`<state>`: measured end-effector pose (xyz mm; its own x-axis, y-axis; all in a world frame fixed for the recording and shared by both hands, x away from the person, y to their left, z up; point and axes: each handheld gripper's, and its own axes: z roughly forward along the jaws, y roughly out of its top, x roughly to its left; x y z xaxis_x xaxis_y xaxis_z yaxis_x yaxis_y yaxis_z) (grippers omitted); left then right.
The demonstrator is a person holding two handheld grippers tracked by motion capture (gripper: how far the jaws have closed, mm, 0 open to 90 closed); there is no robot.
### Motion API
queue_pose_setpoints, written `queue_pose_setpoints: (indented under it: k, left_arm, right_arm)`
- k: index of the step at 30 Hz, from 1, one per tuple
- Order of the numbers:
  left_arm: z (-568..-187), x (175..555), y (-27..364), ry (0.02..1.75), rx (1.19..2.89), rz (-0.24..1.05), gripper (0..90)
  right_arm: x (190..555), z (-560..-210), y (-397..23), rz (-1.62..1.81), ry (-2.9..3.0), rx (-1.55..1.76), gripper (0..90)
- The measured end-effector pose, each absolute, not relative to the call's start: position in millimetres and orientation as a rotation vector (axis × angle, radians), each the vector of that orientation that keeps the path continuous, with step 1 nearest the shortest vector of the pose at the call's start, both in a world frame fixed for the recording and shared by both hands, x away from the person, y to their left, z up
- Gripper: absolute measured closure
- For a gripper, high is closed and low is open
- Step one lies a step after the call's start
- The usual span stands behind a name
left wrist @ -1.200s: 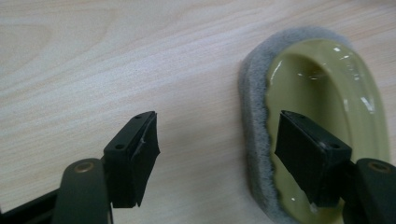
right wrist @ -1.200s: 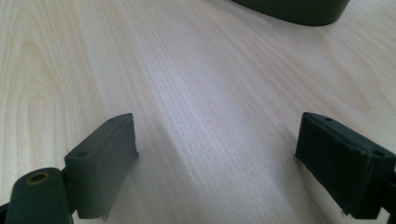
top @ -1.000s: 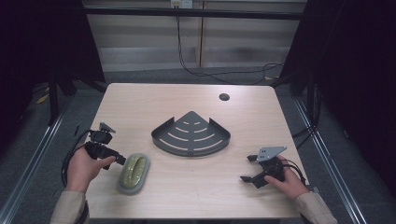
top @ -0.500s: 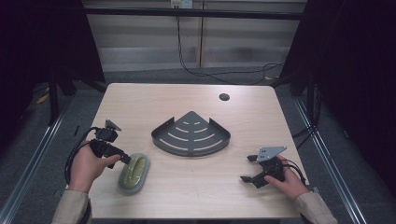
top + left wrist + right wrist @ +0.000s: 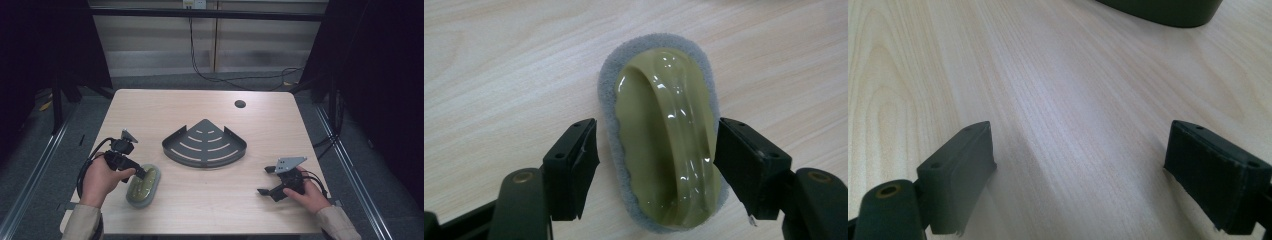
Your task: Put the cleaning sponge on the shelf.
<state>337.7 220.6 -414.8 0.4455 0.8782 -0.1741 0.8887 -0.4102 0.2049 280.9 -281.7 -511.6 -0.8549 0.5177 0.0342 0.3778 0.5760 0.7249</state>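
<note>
A dark metal quarter-round corner shelf [image 5: 205,145] is sitting bare at counter centre. At its seven o'clock, the left tool [image 5: 656,160], jaws closing, is straddling an olive-handled grey sponge scrubber [image 5: 664,135]; the right tool [image 5: 1078,175] is resting spread on the pale wooden counter [image 5: 270,115].

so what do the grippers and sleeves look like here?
Both grippers are black. The left gripper trails a looped black cable; the right gripper carries a grey three-cornered plate on top. The jaws are blocky black pads with small screw holes, on arms with brass-coloured pivots. The sleeves are beige.
</note>
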Motion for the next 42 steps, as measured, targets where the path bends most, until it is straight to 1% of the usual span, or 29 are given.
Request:
queue_pose_setpoints:
  k: [7,11,12,15,16,17,18,19,21,29,42]
  left_arm:
    - [-421,337,216,1.54,2.446,-0.122,36.6]
    - [-424,337,215,1.561,2.438,-0.152,40.0]
    - [-426,337,214,1.566,2.438,-0.158,41.9]
    - [-429,336,212,1.569,2.45,-0.196,51.7]
    - [-429,336,212,1.569,2.45,-0.196,56.1]
    - [-429,337,211,1.564,2.45,-0.223,63.1]
    - [-429,337,211,1.564,2.45,-0.223,68.0]
    - [-428,336,210,1.58,2.441,-0.235,68.0]
    - [-425,337,208,1.581,2.441,-0.216,71.8]
    - [-404,342,208,1.593,2.391,-0.182,72.0]
    - [-384,354,202,1.574,2.405,-0.16,72.0]
  right_arm:
    - [281,-512,-282,1.142,2.623,0.753,11.8]
    - [281,-512,-282,1.141,2.623,0.753,11.8]
    - [281,-512,-282,1.142,2.623,0.752,11.8]
    - [281,-512,-282,1.141,2.623,0.753,11.8]
    - [281,-512,-282,1.141,2.623,0.753,11.8]
    - [281,-512,-282,1.142,2.623,0.752,11.8]
    - [281,-512,-282,1.142,2.623,0.752,11.8]
    - [281,-512,-282,1.141,2.623,0.752,11.8]
    - [281,-512,-282,1.141,2.623,0.752,11.8]
    - [281,-512,-282,1.141,2.623,0.752,11.8]
    - [281,-512,-282,1.141,2.623,0.752,11.8]
